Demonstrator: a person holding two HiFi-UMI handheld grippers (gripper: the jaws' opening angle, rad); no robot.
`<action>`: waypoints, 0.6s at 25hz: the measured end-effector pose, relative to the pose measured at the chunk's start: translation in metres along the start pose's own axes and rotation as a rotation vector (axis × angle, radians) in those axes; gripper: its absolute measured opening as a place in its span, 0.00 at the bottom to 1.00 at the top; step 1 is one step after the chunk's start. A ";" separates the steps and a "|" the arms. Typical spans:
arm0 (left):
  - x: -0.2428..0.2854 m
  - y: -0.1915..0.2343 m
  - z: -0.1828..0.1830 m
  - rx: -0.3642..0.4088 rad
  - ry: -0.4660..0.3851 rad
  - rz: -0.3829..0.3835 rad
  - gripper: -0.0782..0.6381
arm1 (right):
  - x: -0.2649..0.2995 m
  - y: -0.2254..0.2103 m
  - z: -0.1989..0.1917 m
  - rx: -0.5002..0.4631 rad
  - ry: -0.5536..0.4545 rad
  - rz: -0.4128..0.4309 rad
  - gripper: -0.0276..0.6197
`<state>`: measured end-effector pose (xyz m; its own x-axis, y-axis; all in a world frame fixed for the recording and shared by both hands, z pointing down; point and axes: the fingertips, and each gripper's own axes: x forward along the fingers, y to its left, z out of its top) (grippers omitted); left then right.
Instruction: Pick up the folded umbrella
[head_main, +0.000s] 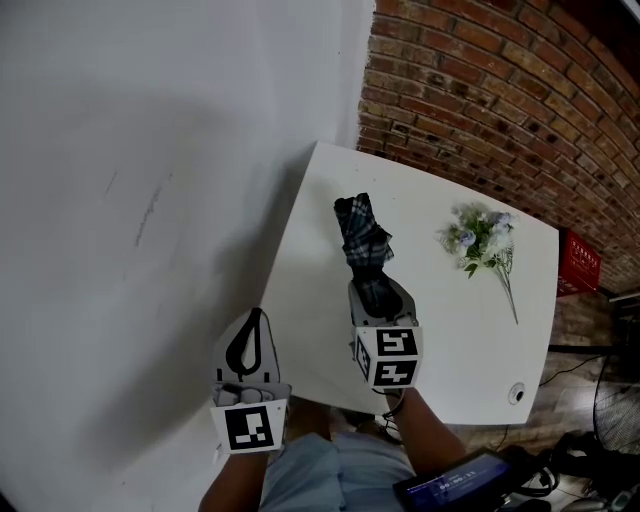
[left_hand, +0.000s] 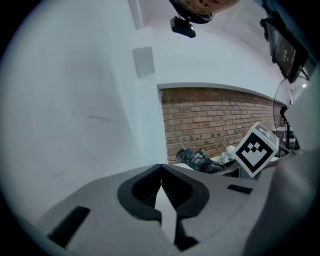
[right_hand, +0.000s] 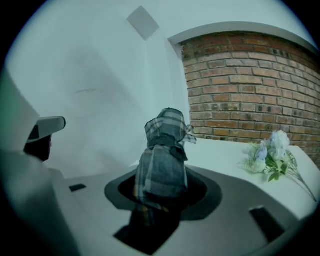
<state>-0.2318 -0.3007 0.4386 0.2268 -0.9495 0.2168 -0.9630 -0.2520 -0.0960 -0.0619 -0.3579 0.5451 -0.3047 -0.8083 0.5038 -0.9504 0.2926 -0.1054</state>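
Your folded umbrella (head_main: 362, 235), dark plaid, bundled, sits clamped by one end in your right claw (head_main: 381, 296), pointing away over the desk (head_main: 440, 330).

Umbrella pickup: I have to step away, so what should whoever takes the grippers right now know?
Right gripper: shut on the folded umbrella, which sticks out past its jaws over the white table.
Left gripper: shut, empty, beside the table's near left edge.
Flowers: lying on the table to the right, apart from both grippers.
Done: umbrella gripped, apparently lifted.
Left: hold firm and raise it well clear.
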 end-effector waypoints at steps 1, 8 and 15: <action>-0.002 -0.001 0.002 0.000 -0.005 0.000 0.12 | -0.004 0.000 0.003 -0.001 -0.009 0.001 0.33; -0.019 -0.013 0.015 0.000 -0.036 0.003 0.12 | -0.031 0.000 0.022 -0.017 -0.072 0.006 0.33; -0.037 -0.025 0.033 0.010 -0.071 0.007 0.12 | -0.062 -0.001 0.037 -0.036 -0.122 0.010 0.33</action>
<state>-0.2113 -0.2653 0.4012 0.2303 -0.9620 0.1466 -0.9631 -0.2469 -0.1071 -0.0446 -0.3268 0.4821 -0.3218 -0.8608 0.3943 -0.9450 0.3175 -0.0781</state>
